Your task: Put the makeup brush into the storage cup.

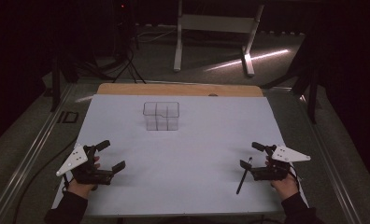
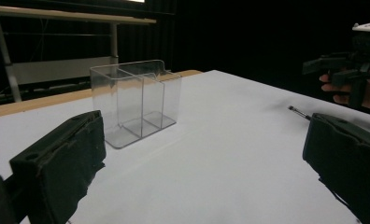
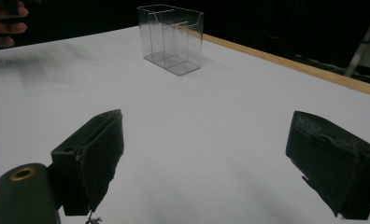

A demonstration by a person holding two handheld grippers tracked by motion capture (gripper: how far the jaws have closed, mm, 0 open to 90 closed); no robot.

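A clear plastic organizer box [image 1: 161,115] with several compartments stands upright on the white table cover [image 1: 197,140], toward the far middle; it has nothing in it. My left gripper [image 1: 114,154] rests at the near left, open, nothing between its jaws. My right gripper [image 1: 249,155] rests at the near right, also open and holding nothing. A thin black pen [image 1: 243,177] lies on the cover just beside the right gripper's nearer jaw. The left gripper view looks past its gripper [image 2: 202,158] at the box [image 2: 136,100] and the pen tip [image 2: 299,113]. The right gripper view shows its gripper [image 3: 211,158] and the box [image 3: 171,37].
A wooden table edge [image 1: 178,89] runs along the far side of the cover. Beyond it, a white metal frame [image 1: 216,28] stands on the dark floor. The other hand [image 3: 5,21] appears at the top left of the right gripper view.
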